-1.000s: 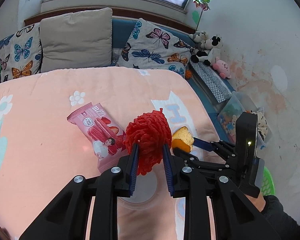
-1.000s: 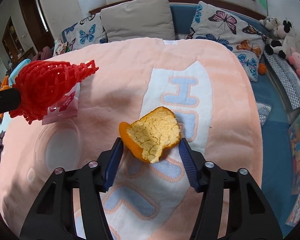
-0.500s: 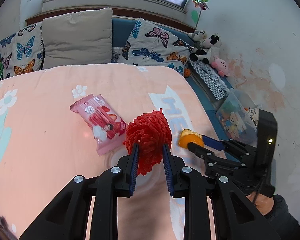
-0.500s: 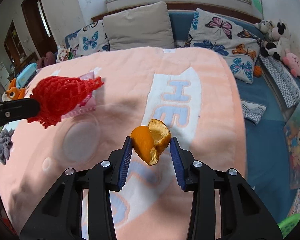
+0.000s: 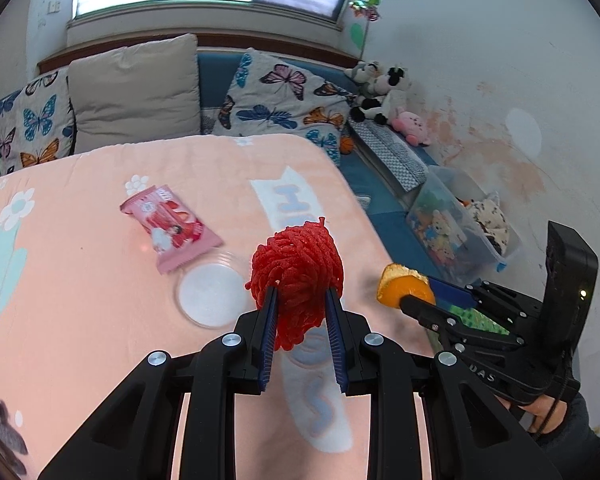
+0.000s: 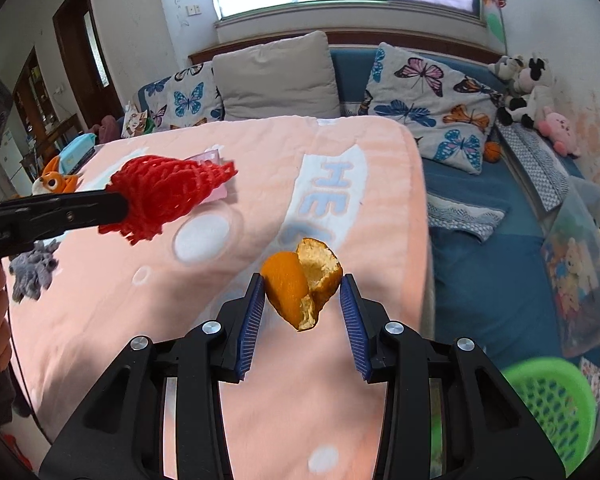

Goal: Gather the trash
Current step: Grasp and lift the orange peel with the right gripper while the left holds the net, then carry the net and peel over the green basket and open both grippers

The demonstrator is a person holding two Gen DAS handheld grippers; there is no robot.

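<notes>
Both items were in hand, lifted clear of the peach fleece blanket (image 5: 80, 280) on the bed. The left gripper (image 5: 300, 312) was clamped on a red foam fruit-net sleeve (image 5: 296, 272); the right gripper (image 6: 302, 304) pinched a torn orange peel (image 6: 300, 284). The carry step appeared under way. Next, each load needs bringing over the green perforated plastic basket (image 6: 552, 396) beside the bed, then release. Its contents could not be seen. A pink snack wrapper (image 5: 170, 232) and a clear round plastic lid (image 5: 210, 294) remained on the blanket.
</notes>
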